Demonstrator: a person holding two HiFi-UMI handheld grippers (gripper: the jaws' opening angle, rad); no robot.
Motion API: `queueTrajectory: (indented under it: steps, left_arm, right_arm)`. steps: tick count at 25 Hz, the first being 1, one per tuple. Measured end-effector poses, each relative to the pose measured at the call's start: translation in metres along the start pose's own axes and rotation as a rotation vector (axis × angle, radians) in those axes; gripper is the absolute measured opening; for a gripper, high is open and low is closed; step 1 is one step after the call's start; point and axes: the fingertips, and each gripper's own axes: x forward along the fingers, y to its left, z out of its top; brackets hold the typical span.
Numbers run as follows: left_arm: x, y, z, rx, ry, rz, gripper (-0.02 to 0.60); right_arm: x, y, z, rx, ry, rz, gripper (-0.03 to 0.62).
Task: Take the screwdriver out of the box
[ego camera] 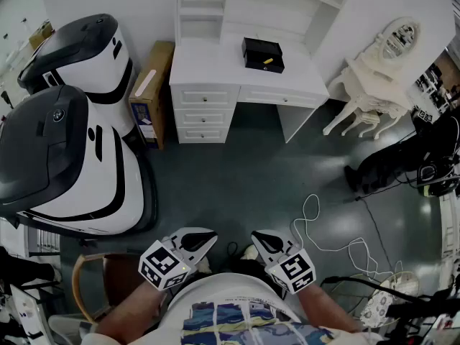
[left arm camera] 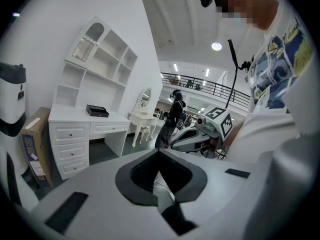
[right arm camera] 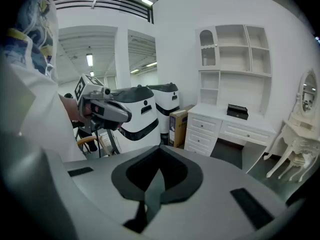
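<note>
A black open box (ego camera: 262, 54) stands on the white desk (ego camera: 208, 67) far across the room; a yellow handle, the screwdriver (ego camera: 267, 61), shows inside it. The box is small in the left gripper view (left arm camera: 97, 111) and in the right gripper view (right arm camera: 237, 112). I hold both grippers close to my body, well away from the desk. My left gripper (ego camera: 207, 237) is shut and holds nothing, its tips meeting in its own view (left arm camera: 159, 152). My right gripper (ego camera: 257, 237) is shut and holds nothing too (right arm camera: 159, 151).
Two large white-and-black machines (ego camera: 72, 157) stand at the left, with a cardboard carton (ego camera: 151, 92) beside the desk. A white ornate dressing table (ego camera: 374, 85) is at the right. White cables (ego camera: 338, 243) trail on the dark floor; a wooden chair (ego camera: 100, 282) sits near my left.
</note>
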Motion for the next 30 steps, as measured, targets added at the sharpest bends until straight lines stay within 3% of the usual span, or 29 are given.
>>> queueTrajectory:
  steps: [7, 11, 18, 22, 24, 30]
  left_arm:
    - [0.006, 0.010, 0.003, 0.014, 0.006, -0.023, 0.014]
    - [0.026, 0.021, 0.016, 0.018, 0.002, -0.023, 0.014]
    - [0.080, 0.065, 0.054, 0.033, 0.019, 0.012, 0.014]
    - [0.128, 0.094, 0.089, 0.083, 0.026, 0.027, 0.014]
    - [0.154, 0.107, 0.106, 0.096, 0.027, 0.032, 0.015]
    - [0.212, 0.138, 0.132, 0.099, 0.037, 0.032, 0.015]
  right_arm:
    - [0.007, -0.001, 0.006, 0.021, -0.009, -0.008, 0.025]
    - [0.011, -0.025, 0.006, 0.042, -0.011, -0.002, 0.025]
    - [0.040, -0.107, 0.031, 0.037, -0.060, 0.026, 0.026]
    - [0.052, -0.169, 0.045, 0.032, -0.097, 0.026, 0.053]
    - [0.055, -0.199, 0.046, 0.038, -0.103, 0.022, 0.112]
    - [0.067, -0.271, 0.031, 0.089, -0.079, -0.009, 0.112]
